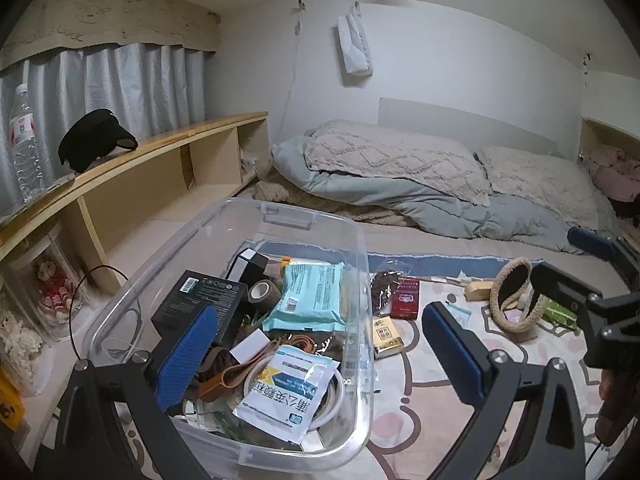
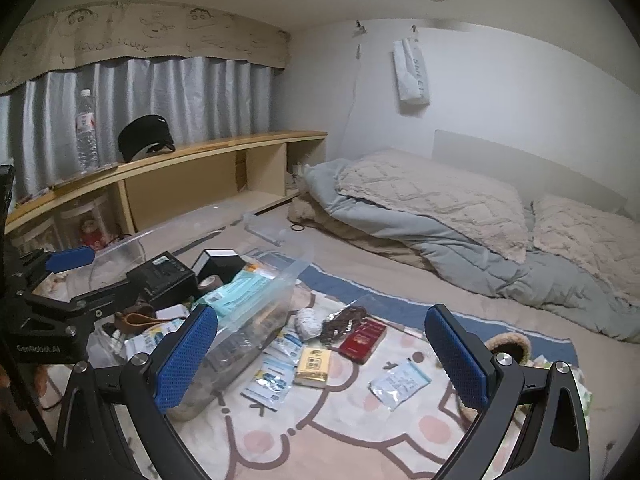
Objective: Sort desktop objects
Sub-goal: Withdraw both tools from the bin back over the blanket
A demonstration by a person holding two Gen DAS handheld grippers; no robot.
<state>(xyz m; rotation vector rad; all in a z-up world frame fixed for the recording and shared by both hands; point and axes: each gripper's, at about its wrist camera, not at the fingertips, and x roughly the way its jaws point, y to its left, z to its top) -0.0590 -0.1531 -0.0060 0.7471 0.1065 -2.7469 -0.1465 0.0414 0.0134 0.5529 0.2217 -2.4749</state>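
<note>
Bed point(image 2: 400, 272) carries everything; no counter here, so the patterned mat point(image 2: 360, 432) serves as the sorting surface. Clear bin point(image 1: 362, 280) sits at 9 o'clock on the mat, already loaded: black box point(image 1: 204, 300), teal wipes pack point(image 1: 308, 296), tape roll point(image 1: 262, 290), white sachet point(image 1: 292, 392), probably the sorted pile. Loose items wait at 3 o'clock of the bin: fuzzy headband point(image 1: 516, 300) far right, red box point(image 2: 364, 340), yellow packet point(image 2: 314, 366), small zip bag point(image 2: 400, 386). Left claw point(image 1: 316, 356) hangs wide over the bin's near end, nothing between its pads. Right claw point(image 2: 320, 360) is spread wide and empty over the loose items, likely lining up the yellow packet.
</note>
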